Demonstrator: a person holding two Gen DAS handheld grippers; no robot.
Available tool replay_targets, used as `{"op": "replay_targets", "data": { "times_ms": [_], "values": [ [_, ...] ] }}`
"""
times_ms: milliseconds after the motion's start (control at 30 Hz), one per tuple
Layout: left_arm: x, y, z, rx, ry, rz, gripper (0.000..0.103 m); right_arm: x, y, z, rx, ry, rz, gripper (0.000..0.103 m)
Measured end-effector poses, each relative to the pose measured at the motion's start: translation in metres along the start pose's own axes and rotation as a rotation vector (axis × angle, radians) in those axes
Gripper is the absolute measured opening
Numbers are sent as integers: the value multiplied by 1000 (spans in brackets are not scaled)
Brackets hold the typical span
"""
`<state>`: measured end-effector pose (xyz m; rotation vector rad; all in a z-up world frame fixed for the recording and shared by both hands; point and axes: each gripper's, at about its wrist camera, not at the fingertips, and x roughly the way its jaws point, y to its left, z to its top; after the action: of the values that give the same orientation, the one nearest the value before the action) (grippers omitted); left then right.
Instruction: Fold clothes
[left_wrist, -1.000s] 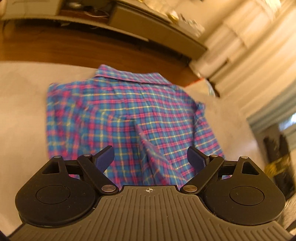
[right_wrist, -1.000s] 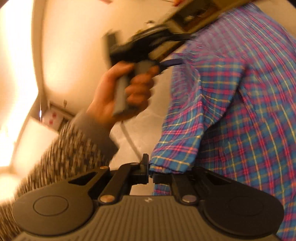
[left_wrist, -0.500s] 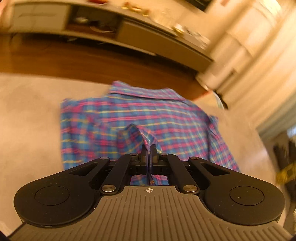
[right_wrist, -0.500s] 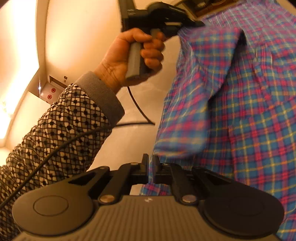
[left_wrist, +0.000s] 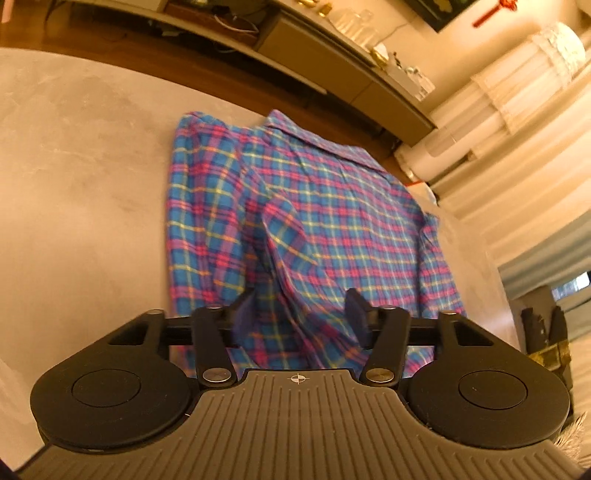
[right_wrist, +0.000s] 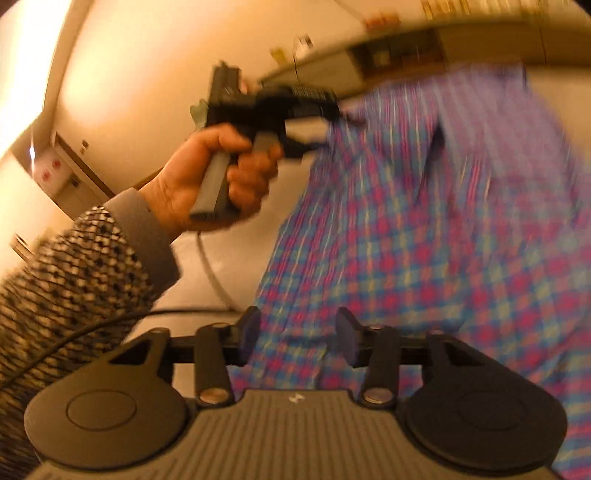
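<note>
A plaid shirt in blue, pink and yellow lies spread on a beige surface, collar at the far end. My left gripper hangs open over its near hem. A raised fold of cloth runs up between the fingers, which do not pinch it. In the right wrist view the shirt is blurred. My right gripper is open too, with the shirt's edge loose between its pads. A hand in a patterned sleeve holds the left gripper at the shirt's far side edge.
A low cabinet with small items on top runs along the far wall, behind a strip of wooden floor. White curtains hang at the right. A cable trails across the surface, left of the shirt.
Half a second ago both grippers were shut on the shirt's cloth; both have now opened and let it go. The left one closed and reopened within the last second.
</note>
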<state>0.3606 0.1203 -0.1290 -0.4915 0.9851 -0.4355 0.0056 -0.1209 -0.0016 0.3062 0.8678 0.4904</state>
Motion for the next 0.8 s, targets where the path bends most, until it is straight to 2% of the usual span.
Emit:
{"op": "replay_targets", "data": {
  "times_ms": [67, 133, 200, 233, 267, 333, 367, 400, 433, 533, 633, 667, 733, 767, 800],
  "values": [
    [2, -9, -5, 27, 14, 3, 46, 1, -4, 2, -57, -24, -83, 63],
    [7, -19, -11, 52, 18, 13, 43, 9, -13, 5, -55, -5, -128, 63],
    [13, -28, -15, 76, 15, 29, 35, 16, -21, 7, -38, 7, -148, 65],
    [13, -28, -15, 72, 16, 33, 25, 21, -26, 7, -34, 6, -150, 65],
    [13, -28, -15, 67, 17, 37, 22, 25, -30, 7, -30, 5, -152, 64],
    [14, -26, -13, 48, 18, 34, 19, 29, -33, 8, -33, 21, -129, 38],
    [14, -24, -12, 39, 17, 31, 17, 30, -32, 9, -37, 35, -110, 6],
    [14, -23, -10, 31, 16, 28, 17, 30, -30, 8, -36, 42, -92, 1],
    [11, -20, -8, 21, 14, 23, 15, 26, -29, 7, -36, 33, -82, 1],
    [10, -18, -9, 12, 17, 9, 2, 10, -21, 5, -28, 13, -22, 0],
    [9, -16, -11, 3, 20, -5, 0, -1, -13, 7, 6, 14, 76, 0],
    [9, -15, -11, 0, 22, -10, 0, 1, -11, 8, -20, 9, 66, 1],
    [8, -13, -12, -5, 24, -20, 0, 7, -11, 9, -96, -3, -23, 17],
    [8, -13, -12, -8, 25, -24, 3, 10, -11, 9, -134, -7, -69, 33],
    [7, -12, -13, -11, 26, -29, 4, 10, -11, 8, -175, -3, -119, 43]
  ]
}}
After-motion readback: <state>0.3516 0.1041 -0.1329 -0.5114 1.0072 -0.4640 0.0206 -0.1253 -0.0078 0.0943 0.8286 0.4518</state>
